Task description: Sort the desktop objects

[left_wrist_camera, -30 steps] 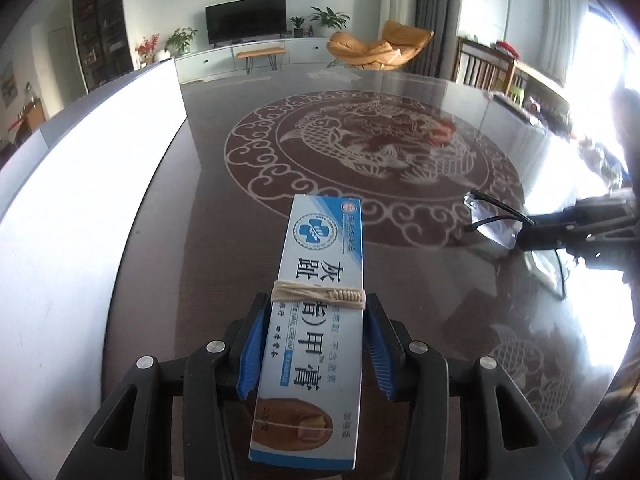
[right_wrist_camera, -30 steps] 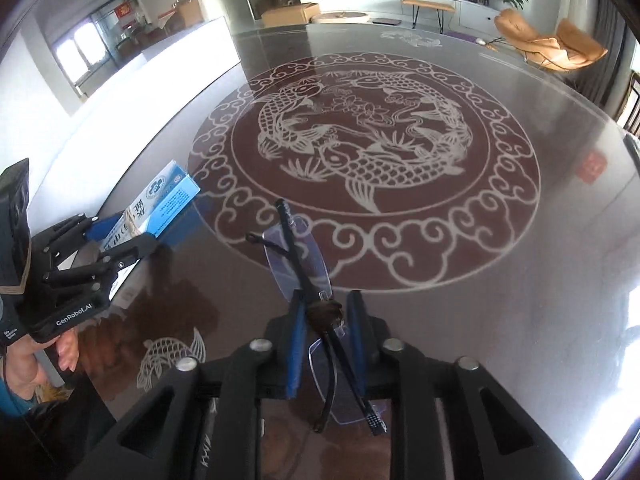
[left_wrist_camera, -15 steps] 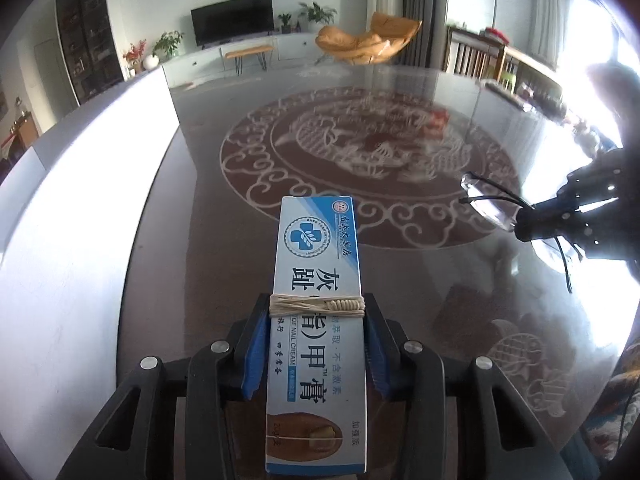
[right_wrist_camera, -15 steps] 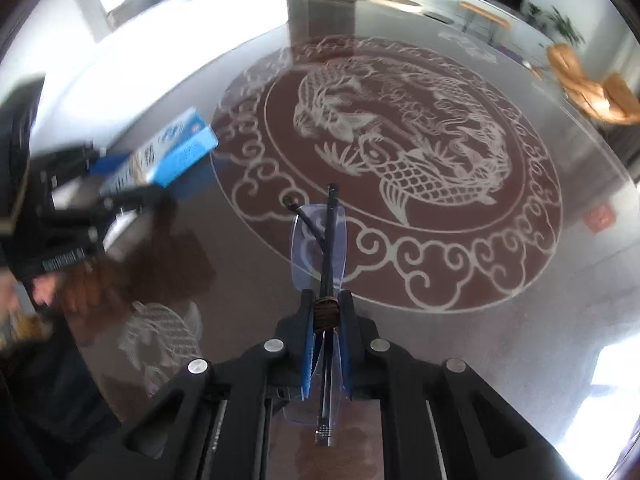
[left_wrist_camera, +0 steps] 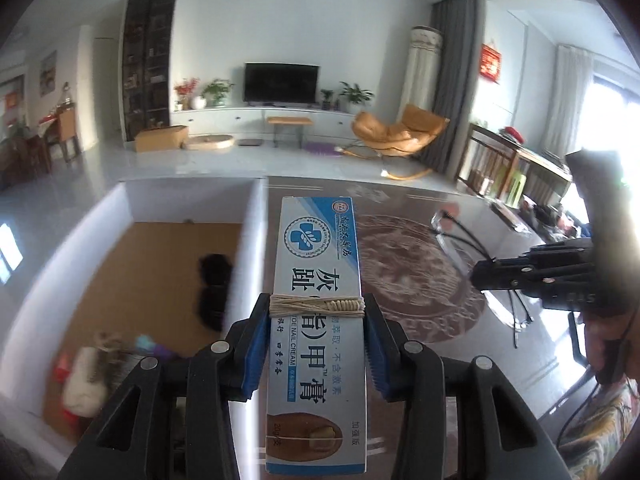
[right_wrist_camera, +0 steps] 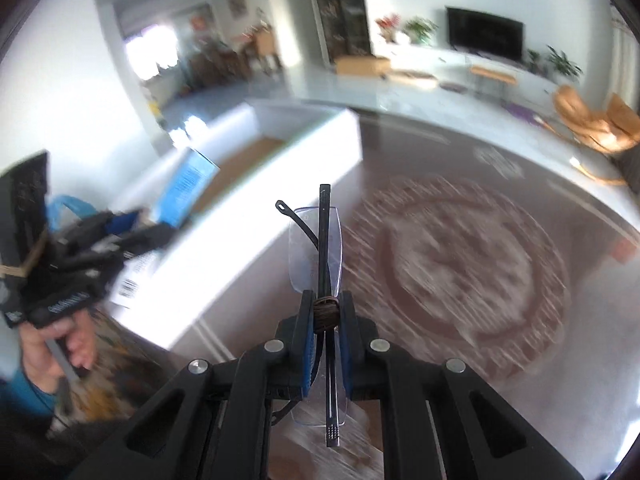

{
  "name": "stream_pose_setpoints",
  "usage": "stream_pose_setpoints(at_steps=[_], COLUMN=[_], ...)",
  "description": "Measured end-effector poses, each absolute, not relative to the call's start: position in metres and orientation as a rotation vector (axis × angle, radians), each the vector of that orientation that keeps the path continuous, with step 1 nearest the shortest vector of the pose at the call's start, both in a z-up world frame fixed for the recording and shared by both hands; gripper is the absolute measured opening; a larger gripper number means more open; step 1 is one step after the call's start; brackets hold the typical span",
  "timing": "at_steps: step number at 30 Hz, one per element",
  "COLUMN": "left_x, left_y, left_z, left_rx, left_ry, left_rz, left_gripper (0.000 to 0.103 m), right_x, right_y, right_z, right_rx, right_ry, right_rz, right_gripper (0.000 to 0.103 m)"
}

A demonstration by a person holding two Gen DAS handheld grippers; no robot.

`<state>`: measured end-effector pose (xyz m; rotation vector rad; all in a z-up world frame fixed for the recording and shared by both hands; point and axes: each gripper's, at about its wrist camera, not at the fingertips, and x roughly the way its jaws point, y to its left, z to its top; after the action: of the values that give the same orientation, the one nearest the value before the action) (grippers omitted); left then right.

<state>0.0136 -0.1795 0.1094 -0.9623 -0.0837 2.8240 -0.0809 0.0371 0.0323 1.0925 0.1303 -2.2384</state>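
Cardboard storage box point(left_wrist_camera: 168, 264) beside the table already holds several items; two remain. Nail-cream carton point(left_wrist_camera: 318, 320) sits clamped in the left gripper point(left_wrist_camera: 318, 344) beside its wall; folded rimless glasses point(right_wrist_camera: 318, 248) are pinched in the right gripper point(right_wrist_camera: 325, 344).

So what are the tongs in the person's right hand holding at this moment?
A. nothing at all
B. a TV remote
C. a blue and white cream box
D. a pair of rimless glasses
D: in the right wrist view the right tongs are clamped on the folded rimless glasses, lens and temple arms sticking out ahead; the cream box sits in the left tongs.
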Motion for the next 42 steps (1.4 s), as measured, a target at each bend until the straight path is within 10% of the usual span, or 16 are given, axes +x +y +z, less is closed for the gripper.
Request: stream_pose_setpoints(at_steps=[14,17,19,21,27,42], left_x=[-0.044,-0.041,-0.038,-0.034,-0.011,0.012], left_y=[-0.365,-0.373,-0.371,-0.361,-0.356,-0.329], left_z=[0.040,0.034,0.038,0.042,0.059,0.079], left_rx=[-1.532,-1.594,-1.585,-1.556,-1.363,-1.337], left_ry=[-0.239,-0.300,-0.272,-0.219,-0.292,-0.115], left_rz=[2.936,2.926,2.966,3.022,3.192,3.448], left_gripper=[0.044,0.048,0.080,0.090,0.090,0.102], right_x=[-0.133,-0.141,-0.142,-0.140,-0.130,-0.113], right_y=[-0.223,-0.242,-0.246,-0.243,-0.221,-0.186], right_z=[0.008,-0.019,-0.033,-0.034,0.004,-0.014], right_rx=[1.024,1.083,1.110,1.107,1.028,1.054], right_ry=[0.254,0.279,0.294,0.287,0.304,0.404], right_rz=[-2.021,-2.012,-2.013,-2.011,-2.089,-2.143], right_gripper=[0.013,0.037,0.063,0.073,0.098,0.101])
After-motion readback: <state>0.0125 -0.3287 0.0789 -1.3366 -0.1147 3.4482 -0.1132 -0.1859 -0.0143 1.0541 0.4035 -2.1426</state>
